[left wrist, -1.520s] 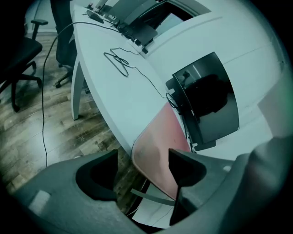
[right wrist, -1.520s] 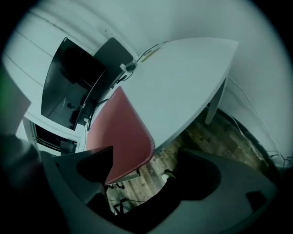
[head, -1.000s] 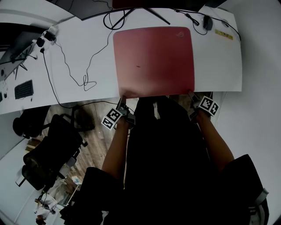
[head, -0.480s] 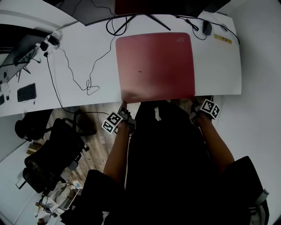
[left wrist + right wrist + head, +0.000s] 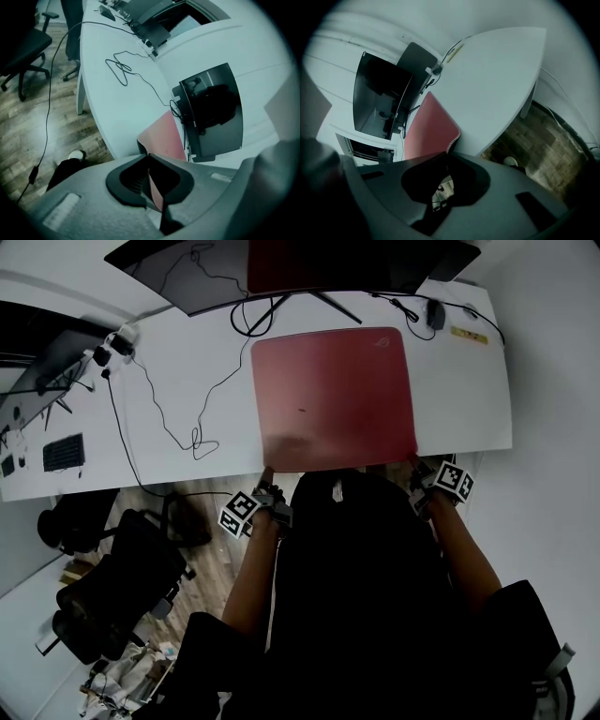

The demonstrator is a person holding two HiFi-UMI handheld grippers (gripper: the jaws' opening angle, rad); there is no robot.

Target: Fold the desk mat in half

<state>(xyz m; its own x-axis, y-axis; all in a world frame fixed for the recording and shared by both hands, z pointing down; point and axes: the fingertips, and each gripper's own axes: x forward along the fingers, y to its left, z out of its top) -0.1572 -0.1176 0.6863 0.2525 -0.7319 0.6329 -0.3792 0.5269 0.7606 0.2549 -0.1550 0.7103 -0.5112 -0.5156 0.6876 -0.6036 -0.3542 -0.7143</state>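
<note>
Red desk mat (image 5: 333,395) lies flat on the table (image 5: 169,371), running from your fingers toward 12 o'clock. Your left gripper (image 5: 149,158) is clamped on its near-left corner, and your right gripper (image 5: 447,157) seemingly on the near-right.

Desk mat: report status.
Both shut: left gripper on desk mat's near left corner, right gripper on near right. Mat unfolded. Nothing on it; cable lies to its left.
</note>
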